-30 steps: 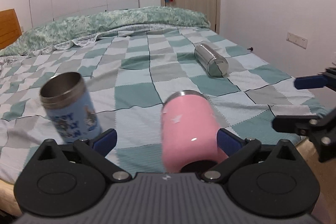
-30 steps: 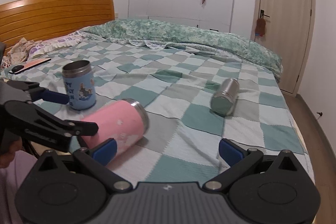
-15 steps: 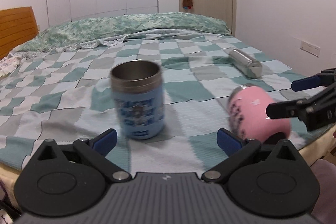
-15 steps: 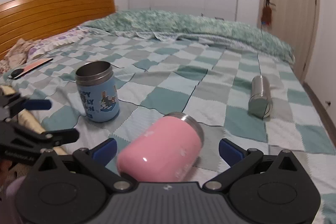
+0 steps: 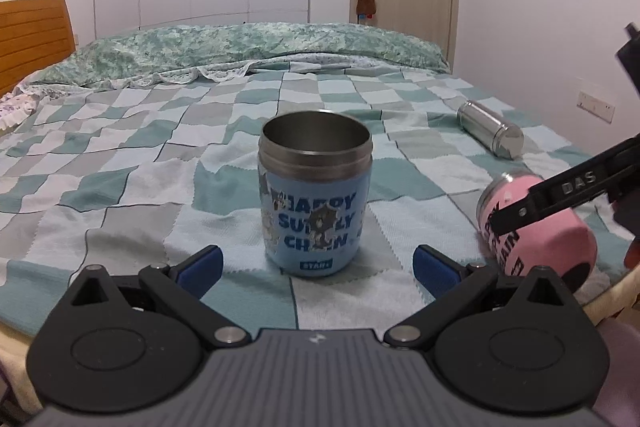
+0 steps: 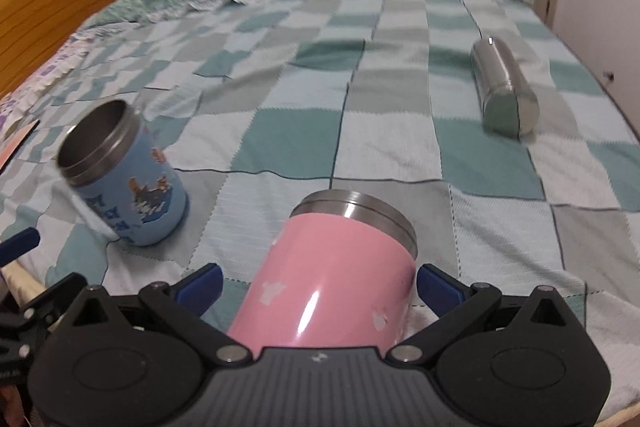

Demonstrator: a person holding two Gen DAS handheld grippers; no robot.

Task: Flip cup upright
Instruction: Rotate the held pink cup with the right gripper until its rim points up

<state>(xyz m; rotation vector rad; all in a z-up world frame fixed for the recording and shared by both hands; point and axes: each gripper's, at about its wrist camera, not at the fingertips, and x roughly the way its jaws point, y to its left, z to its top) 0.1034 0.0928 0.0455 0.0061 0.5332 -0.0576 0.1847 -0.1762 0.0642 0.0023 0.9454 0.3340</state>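
Between our right gripper's [image 6: 318,285] spread, not yet closed fingers lies the tipped pink cup [image 6: 332,279], so we judge clamping and uprighting come next, while our left gripper [image 5: 316,263] hangs released before the upright blue cup [image 5: 315,193].

Both grippers, left [image 5: 316,263] and right [image 6: 318,283], share black linkage arms, silver pivot screws, blue fingertip pads [image 5: 200,263] and ribbed grey housing (white logo centred).
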